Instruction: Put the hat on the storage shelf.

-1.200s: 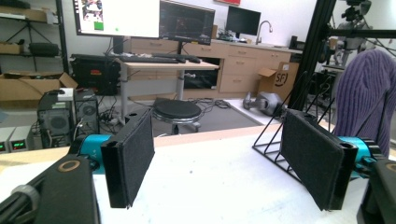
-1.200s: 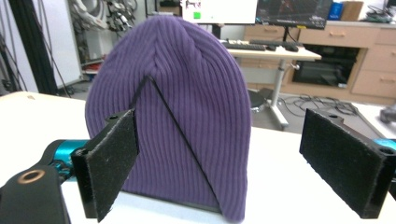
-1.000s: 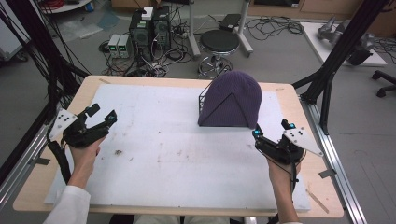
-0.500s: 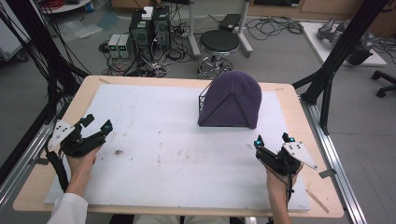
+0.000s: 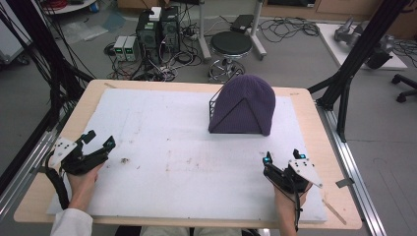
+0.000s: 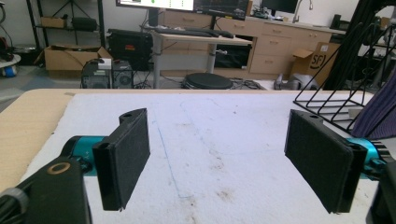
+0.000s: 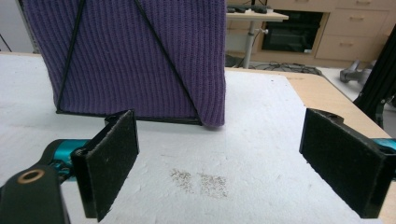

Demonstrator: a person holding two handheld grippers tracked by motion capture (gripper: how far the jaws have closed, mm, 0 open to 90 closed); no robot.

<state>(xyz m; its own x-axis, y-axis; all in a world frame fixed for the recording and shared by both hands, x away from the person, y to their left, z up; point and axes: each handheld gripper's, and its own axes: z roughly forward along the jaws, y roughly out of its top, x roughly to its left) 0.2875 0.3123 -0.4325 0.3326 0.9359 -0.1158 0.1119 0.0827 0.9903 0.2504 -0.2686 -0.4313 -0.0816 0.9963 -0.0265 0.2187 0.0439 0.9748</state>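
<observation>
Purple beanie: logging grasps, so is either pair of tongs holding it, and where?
Nothing is held. Left tongs and right tongs are open; the beanie sits untouched.

Light: bright and even, coming from above.
Shadows: soft and short under the purple knitted hat (image 5: 243, 105) on the white foam mat (image 5: 162, 142).
Sharpness: high view is slightly blurry.
Glare: hardly any.

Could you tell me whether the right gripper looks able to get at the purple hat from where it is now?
Probably yes: the right gripper is open and faces the purple hat on its wire rack, with bare white mat between them.
</observation>
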